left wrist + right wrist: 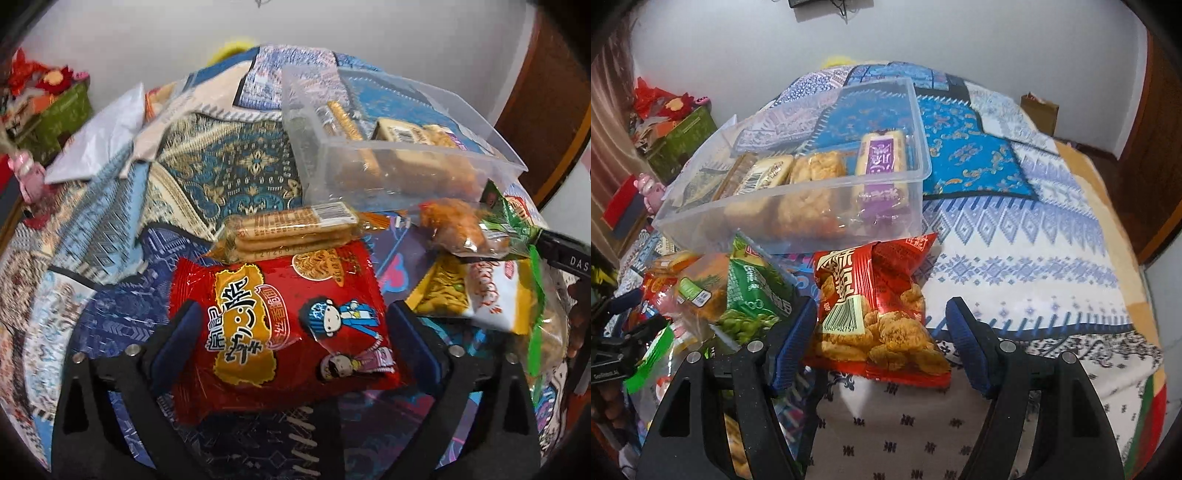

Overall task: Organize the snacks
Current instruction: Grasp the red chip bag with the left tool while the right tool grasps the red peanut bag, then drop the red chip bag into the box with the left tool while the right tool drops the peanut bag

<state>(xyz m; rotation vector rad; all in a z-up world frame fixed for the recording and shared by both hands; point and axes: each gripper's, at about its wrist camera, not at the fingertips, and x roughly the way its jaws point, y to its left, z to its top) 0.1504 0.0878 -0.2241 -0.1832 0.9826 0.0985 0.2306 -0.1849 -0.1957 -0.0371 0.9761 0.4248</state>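
A red noodle-snack bag [284, 325] lies on the patterned bedspread between the fingers of my left gripper [291, 314], which stands open around it. Just beyond it rests a pack of biscuits [291, 229]. A red bag of fried snacks [879, 314] lies between the fingers of my right gripper [882, 301]; the jaws are open, the left pad close to the bag's edge. Behind both stands a clear plastic bin [798, 192] [406, 147] holding several snack packs. A green pea bag [753, 295] lies to the left in the pile.
More loose snacks are heaped between the two grippers [480, 295]. A white plastic bag [99, 140] lies far left on the bed. Off the bed stand a green box [683, 144] and a pink figure [652, 192]. A brown paper bag [1039, 107] sits by the wall.
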